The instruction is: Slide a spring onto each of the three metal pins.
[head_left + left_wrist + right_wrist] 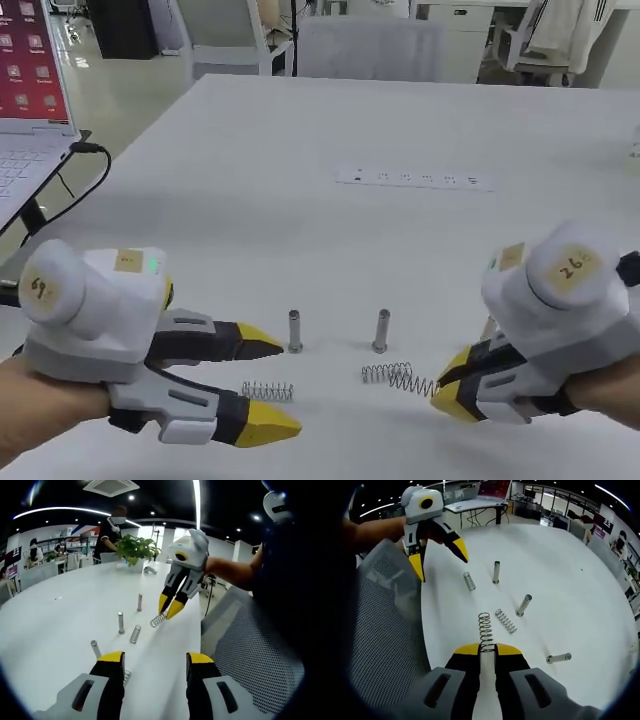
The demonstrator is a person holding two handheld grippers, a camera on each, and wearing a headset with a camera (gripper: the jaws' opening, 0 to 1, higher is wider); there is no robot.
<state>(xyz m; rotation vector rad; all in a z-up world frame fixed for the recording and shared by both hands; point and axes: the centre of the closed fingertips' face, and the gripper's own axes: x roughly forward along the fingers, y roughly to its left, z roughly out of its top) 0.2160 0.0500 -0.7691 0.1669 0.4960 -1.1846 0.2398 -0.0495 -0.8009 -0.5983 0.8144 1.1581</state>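
Your right gripper (487, 649) has its jaws shut on one end of the held spring (485, 625), and the free end juts forward past the tips, low over the table (400, 130). Your left gripper (155, 656) has its jaws wide apart and empty, straddling a second spring (267, 391) that lies flat on the table. A third spring (505, 620) lies just ahead of the held one. All three pins are bare: the far pin (496, 572), the middle pin (524, 605) and the near pin (559, 657). The middle pin looks the best target, since it sits nearest the line of the held spring. Turn your right wrist until the spring's axis matches the pin's, with the free end down. Centre the open last coil over the pin's top, then lower straight along the pin. Because you grip only one end, expect the spring to bend and wander, so go slowly and watch the lowest coil, not the jaws. If a coil catches on the pin's rim, lift and re-centre rather than push. Whether the pins are fixed cannot be told, and a sideways shove may topple one. You could steady the pin's base with the left jaws. Let go only once several coils are over the pin.
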